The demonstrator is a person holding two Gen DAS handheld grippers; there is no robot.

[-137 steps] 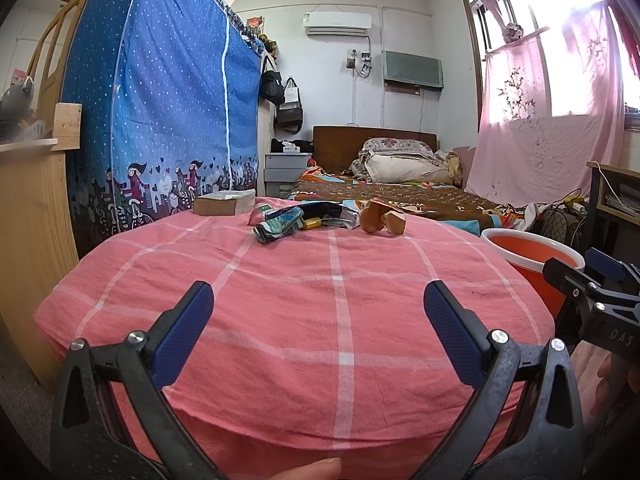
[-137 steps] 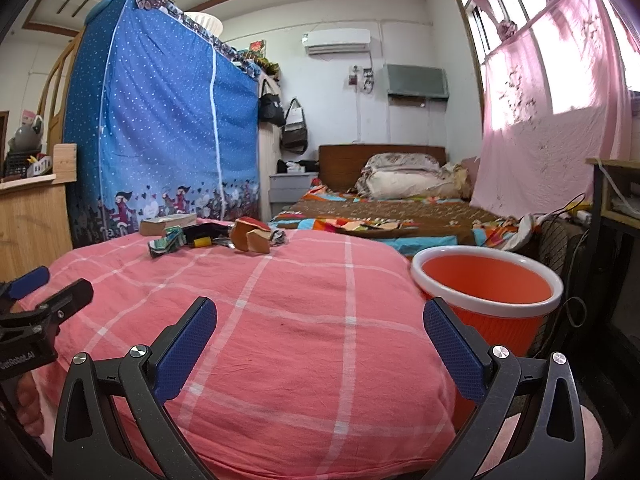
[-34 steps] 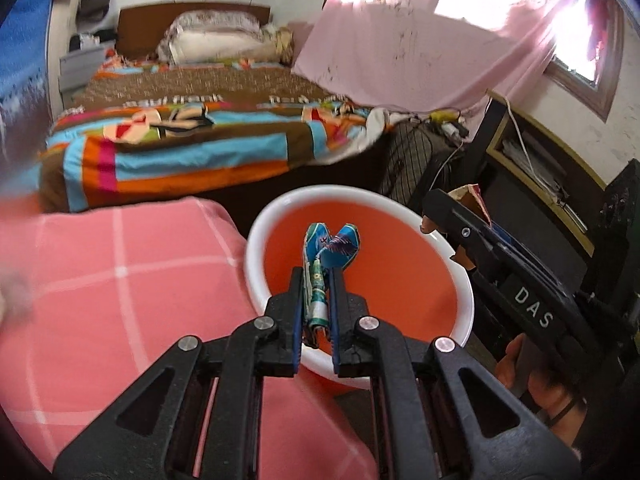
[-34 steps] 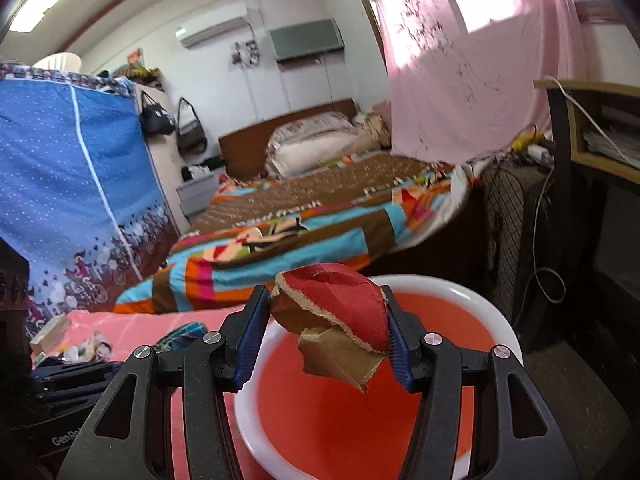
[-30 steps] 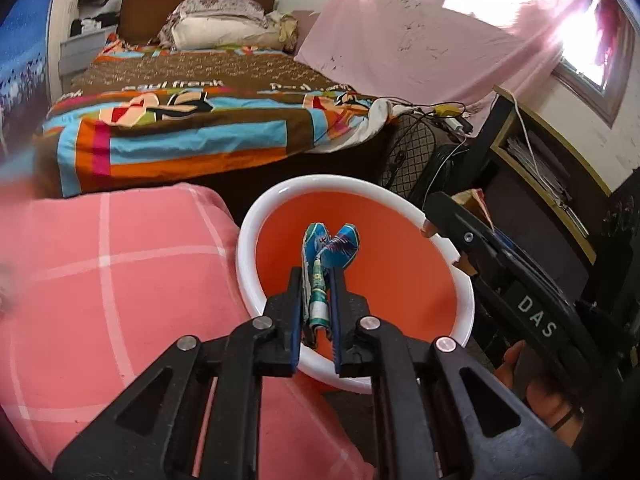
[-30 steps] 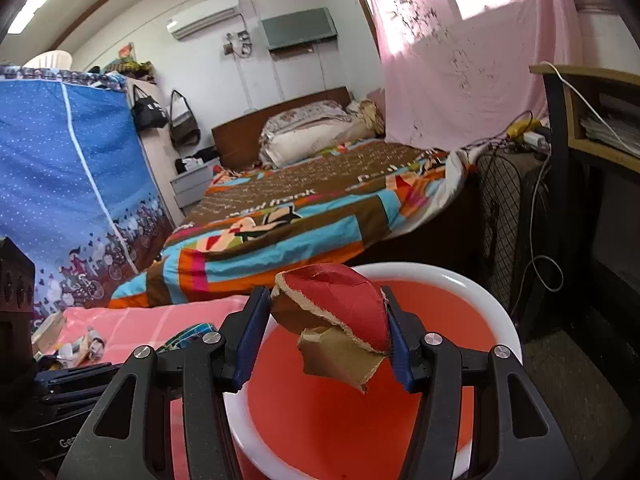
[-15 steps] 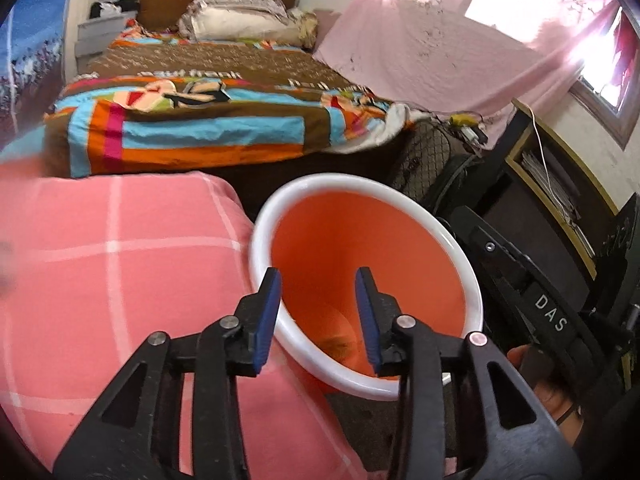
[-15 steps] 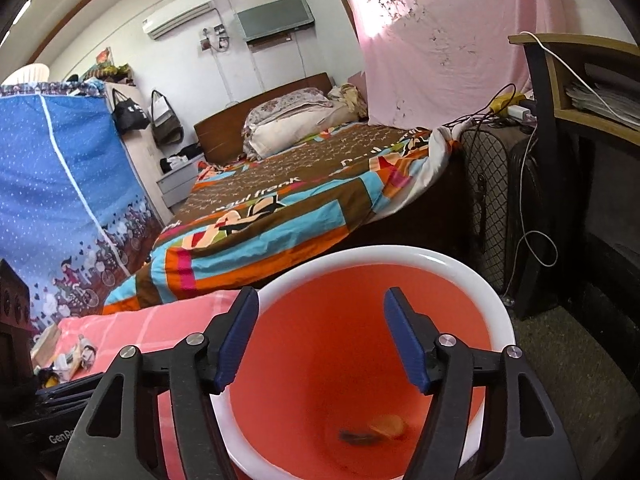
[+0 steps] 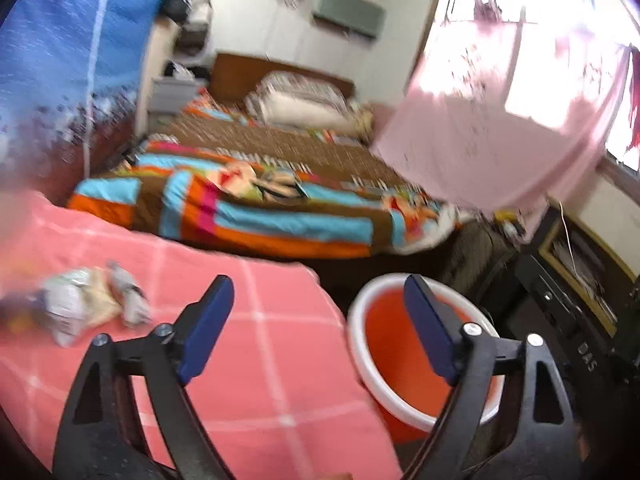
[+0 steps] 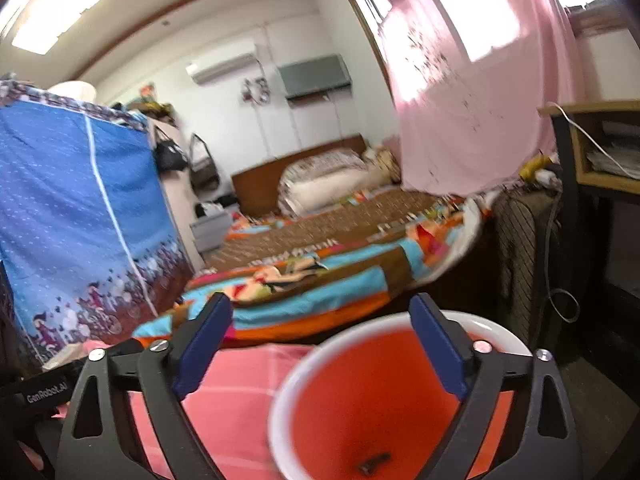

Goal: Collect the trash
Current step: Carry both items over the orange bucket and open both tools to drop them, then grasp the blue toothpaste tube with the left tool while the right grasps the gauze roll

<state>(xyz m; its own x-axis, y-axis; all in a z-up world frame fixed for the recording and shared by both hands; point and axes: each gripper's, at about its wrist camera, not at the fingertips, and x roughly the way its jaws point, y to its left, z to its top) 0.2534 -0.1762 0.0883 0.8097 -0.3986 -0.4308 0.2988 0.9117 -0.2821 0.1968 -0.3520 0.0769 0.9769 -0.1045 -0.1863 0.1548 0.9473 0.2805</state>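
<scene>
Both wrappers are gone from the jaws since a sec ago. Left gripper [image 9: 316,320] and right gripper [image 10: 320,340] have just been opening, now spread wide w/ nothing between. Orange bucket [image 10: 288,380] sits beside the pink-covered table [image 9: 260,380], a scrap [image 10: 374,464] at its bottom. More trash [image 9: 86,306] lies on the table's left.

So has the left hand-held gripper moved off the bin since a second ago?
Yes. The left hand-held gripper has swung left: the bin now sits to its right, with the pink cloth under it. Its jaws have just been opening, empty.
</scene>
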